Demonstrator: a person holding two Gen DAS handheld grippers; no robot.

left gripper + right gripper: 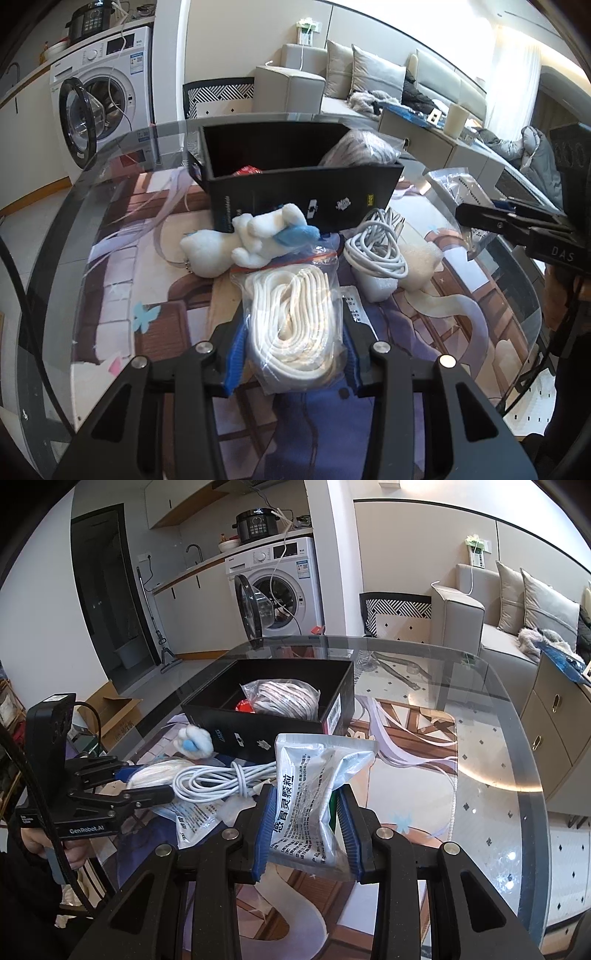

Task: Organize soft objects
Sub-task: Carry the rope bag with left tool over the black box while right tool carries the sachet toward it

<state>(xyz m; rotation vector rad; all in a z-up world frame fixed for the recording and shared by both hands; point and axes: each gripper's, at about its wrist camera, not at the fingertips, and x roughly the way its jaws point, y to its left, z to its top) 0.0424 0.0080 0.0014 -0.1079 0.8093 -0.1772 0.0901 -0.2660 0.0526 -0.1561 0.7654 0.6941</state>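
packing step underway: right gripper (306,830) clamped silver pouch (314,797), left gripper (291,354) closed on bagged white rope (291,314), both short of black box (295,184). next prob needs lift + carry over box rim, then release.

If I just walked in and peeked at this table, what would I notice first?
Probably the fluffy white plush toy with a blue bit, lying on the glass table right in front of the black box. Next, each gripper has something between its fingers: the left gripper has a clear bag of white rope, and the right gripper a silvery printed packet. A coiled white cable lies beside the toy.
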